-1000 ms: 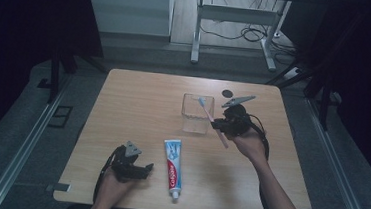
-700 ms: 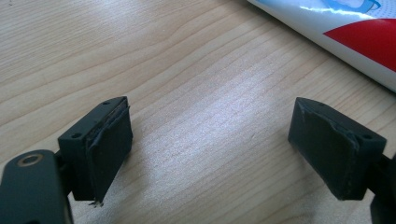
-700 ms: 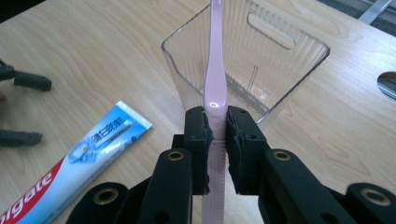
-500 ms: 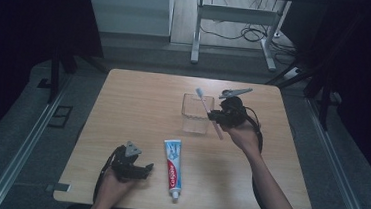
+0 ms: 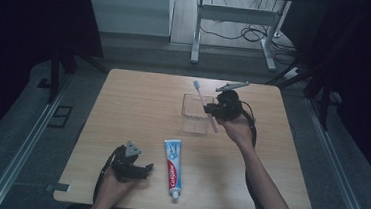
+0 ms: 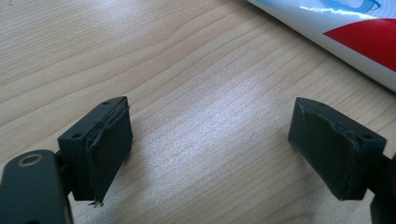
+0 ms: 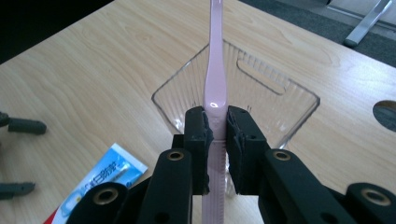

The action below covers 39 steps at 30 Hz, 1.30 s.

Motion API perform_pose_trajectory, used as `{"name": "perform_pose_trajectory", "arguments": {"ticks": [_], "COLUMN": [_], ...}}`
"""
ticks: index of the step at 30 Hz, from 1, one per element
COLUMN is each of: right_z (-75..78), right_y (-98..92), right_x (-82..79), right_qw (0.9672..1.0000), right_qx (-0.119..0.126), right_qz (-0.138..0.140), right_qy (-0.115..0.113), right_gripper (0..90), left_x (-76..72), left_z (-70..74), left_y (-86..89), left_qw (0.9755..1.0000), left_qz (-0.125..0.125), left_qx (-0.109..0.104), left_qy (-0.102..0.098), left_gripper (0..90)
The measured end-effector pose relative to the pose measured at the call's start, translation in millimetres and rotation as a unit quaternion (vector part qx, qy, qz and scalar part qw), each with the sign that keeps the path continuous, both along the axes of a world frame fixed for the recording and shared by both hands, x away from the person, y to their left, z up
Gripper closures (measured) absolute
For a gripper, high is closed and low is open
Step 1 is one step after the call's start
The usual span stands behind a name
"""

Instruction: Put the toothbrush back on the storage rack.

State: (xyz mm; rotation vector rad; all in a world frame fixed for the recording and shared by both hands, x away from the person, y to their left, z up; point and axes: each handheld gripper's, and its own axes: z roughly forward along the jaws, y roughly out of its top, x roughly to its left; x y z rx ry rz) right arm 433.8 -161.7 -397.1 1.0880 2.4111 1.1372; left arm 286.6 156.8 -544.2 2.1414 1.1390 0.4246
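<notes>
Jaws of the right gripper [image 7: 215,135] clench a pink toothbrush [image 7: 215,70] by its handle, held above the clear plastic container [image 7: 299,109] at the tabletop's one o'clock. The right gripper view shows the container's ribbed walls and handle slot. The high view shows the brush head [image 5: 196,85] tilted toward eleven. At six o'clock lies the toothpaste tube [image 5: 173,167]. At seven rests the left gripper [image 5: 140,171], jaws spread over bare table [image 6: 187,70].
</notes>
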Motion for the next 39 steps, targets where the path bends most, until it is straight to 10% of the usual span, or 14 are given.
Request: {"name": "perform_pose_trajectory", "arguments": {"ticks": [39], "right_z": [-4.8], "right_y": [29.6], "right_x": [43.1], "right_qw": [0.9982], "right_qx": [0.035], "right_qz": [-0.036], "right_qy": [-0.033], "right_gripper": [78.0], "left_x": [0.0], "left_z": [0.0], "left_y": [0.1], "left_qw": [1.0000], "left_qz": [0.001], "left_qx": [0.000], "left_qy": [0.001], "left_gripper": [13.7]}}
